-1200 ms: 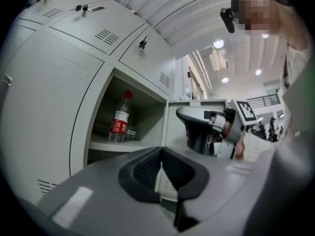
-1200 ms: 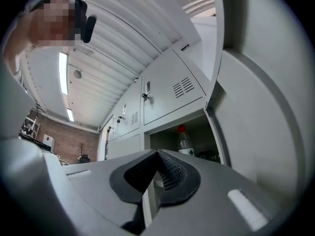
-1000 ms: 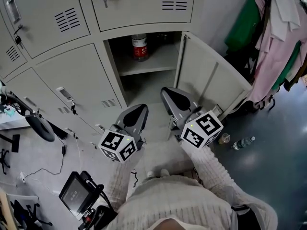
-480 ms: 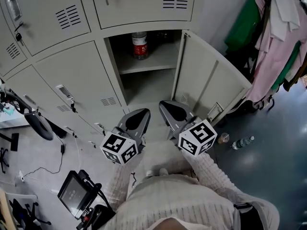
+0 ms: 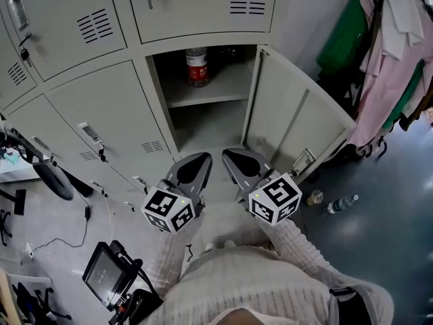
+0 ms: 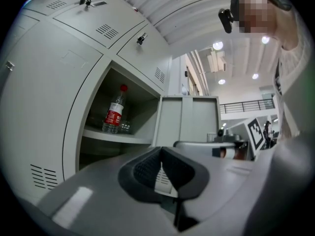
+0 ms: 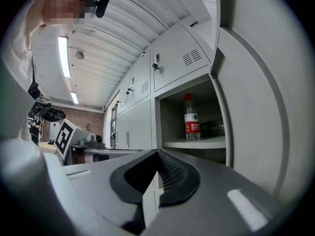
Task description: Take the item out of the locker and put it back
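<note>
A clear water bottle with a red label (image 5: 197, 66) stands upright on the shelf (image 5: 216, 90) of the open locker. It also shows in the left gripper view as the bottle (image 6: 114, 111) and in the right gripper view as the bottle (image 7: 191, 118). The locker door (image 5: 298, 117) is swung wide to the right. My left gripper (image 5: 194, 164) and right gripper (image 5: 238, 161) are held side by side in front of the locker, below the shelf and well short of the bottle. Both have their jaws together with nothing between them, as seen at the left gripper (image 6: 161, 154) and the right gripper (image 7: 156, 156).
Closed locker doors (image 5: 101, 107) with keys surround the open one. Clothes (image 5: 392, 53) hang at the right. A bottle (image 5: 343, 202) and a small jar (image 5: 315, 196) lie on the dark floor. A screen device (image 5: 107, 273) and cables sit at lower left.
My right gripper has sunk and drawn in nearer the left one. The left gripper and the bottle have stayed where they were.
</note>
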Motion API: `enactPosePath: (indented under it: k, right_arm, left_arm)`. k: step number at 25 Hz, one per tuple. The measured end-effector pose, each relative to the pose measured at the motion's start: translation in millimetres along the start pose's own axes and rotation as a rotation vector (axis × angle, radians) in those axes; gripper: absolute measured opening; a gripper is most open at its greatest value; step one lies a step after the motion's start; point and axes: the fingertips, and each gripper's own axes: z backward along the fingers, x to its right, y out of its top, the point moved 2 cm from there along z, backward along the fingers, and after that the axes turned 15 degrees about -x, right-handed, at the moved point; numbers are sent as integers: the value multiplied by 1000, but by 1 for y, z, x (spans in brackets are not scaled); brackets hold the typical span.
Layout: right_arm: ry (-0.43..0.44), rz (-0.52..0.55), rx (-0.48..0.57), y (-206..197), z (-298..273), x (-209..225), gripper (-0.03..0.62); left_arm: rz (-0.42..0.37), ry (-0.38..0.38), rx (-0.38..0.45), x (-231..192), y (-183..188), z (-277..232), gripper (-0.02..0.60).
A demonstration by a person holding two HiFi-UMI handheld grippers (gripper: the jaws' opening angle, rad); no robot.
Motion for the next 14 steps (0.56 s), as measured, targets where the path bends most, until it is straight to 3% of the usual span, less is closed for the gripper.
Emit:
enactPosePath:
  k: [14]
  right_arm:
    - [-45, -19, -4, -5, 4, 18, -2]
  left_arm:
    - [40, -35, 8, 6, -4, -7, 8]
